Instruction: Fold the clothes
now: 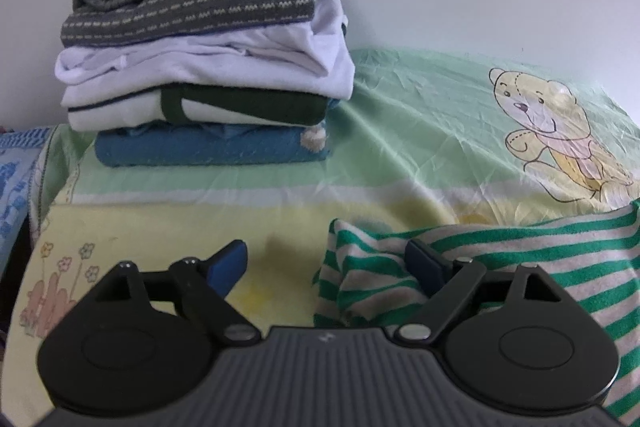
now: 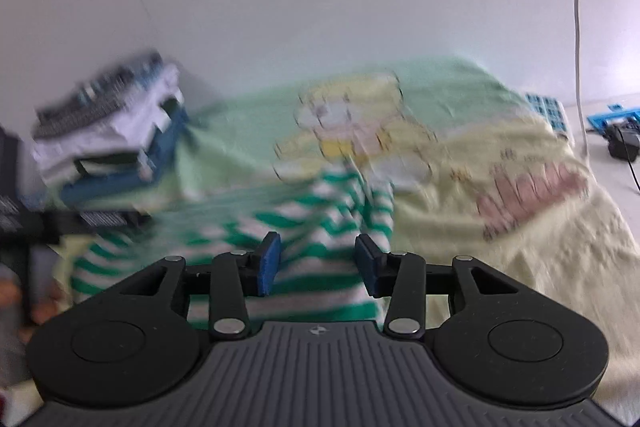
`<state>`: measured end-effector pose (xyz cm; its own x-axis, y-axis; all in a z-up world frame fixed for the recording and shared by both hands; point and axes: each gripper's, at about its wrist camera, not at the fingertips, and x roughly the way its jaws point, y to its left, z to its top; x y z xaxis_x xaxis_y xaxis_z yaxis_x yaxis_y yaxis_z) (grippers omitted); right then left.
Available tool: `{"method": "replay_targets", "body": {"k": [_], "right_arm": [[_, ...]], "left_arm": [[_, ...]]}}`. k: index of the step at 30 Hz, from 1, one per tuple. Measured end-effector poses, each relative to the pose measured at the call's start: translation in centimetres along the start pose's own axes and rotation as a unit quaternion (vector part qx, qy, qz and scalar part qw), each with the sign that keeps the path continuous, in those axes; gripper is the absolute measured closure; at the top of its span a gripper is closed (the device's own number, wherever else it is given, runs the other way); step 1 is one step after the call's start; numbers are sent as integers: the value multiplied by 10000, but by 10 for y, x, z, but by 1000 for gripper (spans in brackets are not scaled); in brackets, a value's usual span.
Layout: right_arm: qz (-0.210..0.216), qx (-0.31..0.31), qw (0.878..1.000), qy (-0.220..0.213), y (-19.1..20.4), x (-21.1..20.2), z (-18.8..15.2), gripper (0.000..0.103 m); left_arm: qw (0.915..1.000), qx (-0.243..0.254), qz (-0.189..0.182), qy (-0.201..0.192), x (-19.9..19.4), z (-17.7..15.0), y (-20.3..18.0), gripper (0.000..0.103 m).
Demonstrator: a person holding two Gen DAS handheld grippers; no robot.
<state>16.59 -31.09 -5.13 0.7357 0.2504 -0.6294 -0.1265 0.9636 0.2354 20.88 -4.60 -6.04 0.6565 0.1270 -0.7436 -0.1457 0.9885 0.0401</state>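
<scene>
Left gripper (image 1: pixel 326 263) agape, right gripper (image 2: pixel 316 263) half-open; both empty over rumpled green-striped garment (image 2: pixel 320 211).

Both units look like the same build. The left gripper (image 1: pixel 326 263) has a dark grey ribbed housing with a tiny 4-point logo stamped in the middle, plus 2 big matte-black round covers, one each side, each with a raised disc. 2 black linkage arms per side, pinned with shiny silver screws, and smaller silver pins up top. Finger pads (image 1: pixel 226 265) are blue foam blocks on black carriers. The right gripper (image 2: pixel 317 263) matches: same ribbed grey body, same logo, black triangular cutouts in the outer links, blue pads (image 2: pixel 269 265) looking a bit scuffed.
</scene>
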Motion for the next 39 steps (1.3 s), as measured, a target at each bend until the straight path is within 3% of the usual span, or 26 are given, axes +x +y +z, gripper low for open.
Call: {"method": "replay_targets", "body": {"k": [4, 6, 16, 20, 24, 29, 34, 39], "right_arm": [[-2, 299, 9993, 212, -13, 14, -9, 37], [93, 526, 9983, 241, -22, 18, -10, 34], [-208, 57, 9997, 126, -6, 5, 0, 37], [-397, 9, 9984, -392, 3, -26, 7, 44], [-95, 39, 9977, -664, 13, -45, 8, 44], [336, 1, 9987, -372, 27, -39, 4, 45], [304, 118, 9995, 19, 25, -21, -5, 46], [327, 167, 9993, 67, 20, -16, -8, 46]], "left_arm": [[9999, -87, 1, 150, -7, 2, 4, 12], [9996, -170, -27, 215, -8, 2, 7, 10], [9986, -318, 24, 432, -26, -4, 14, 3], [9979, -390, 88, 516, -37, -6, 15, 1], [9980, -304, 204, 525, -45, -11, 11, 1], [9980, -229, 247, 535, -51, -16, 8, 1], [9979, -233, 218, 570, -54, -18, 9, 1], [9979, -197, 261, 552, -55, -19, 8, 1]]}}
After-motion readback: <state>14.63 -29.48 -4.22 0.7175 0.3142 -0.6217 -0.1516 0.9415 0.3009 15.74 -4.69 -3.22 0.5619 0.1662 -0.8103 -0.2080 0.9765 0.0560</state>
